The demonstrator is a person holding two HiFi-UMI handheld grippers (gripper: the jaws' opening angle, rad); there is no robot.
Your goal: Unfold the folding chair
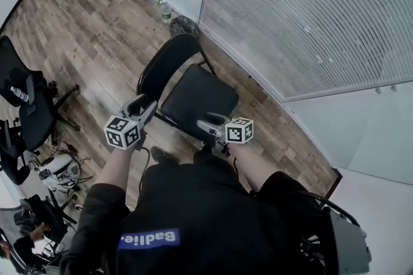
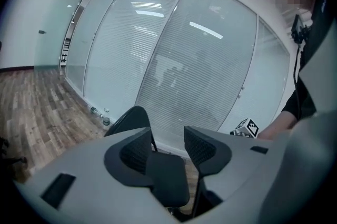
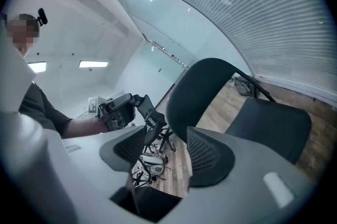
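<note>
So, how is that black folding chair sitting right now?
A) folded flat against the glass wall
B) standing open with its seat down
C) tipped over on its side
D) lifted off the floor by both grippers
B: the folding chair stands on its legs on the wooden floor, with its seat level and backrest upright.

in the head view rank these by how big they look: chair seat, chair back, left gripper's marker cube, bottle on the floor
1. chair seat
2. chair back, slightly smaller
3. left marker cube, though nearness to the camera enlarges it
4. bottle
</note>
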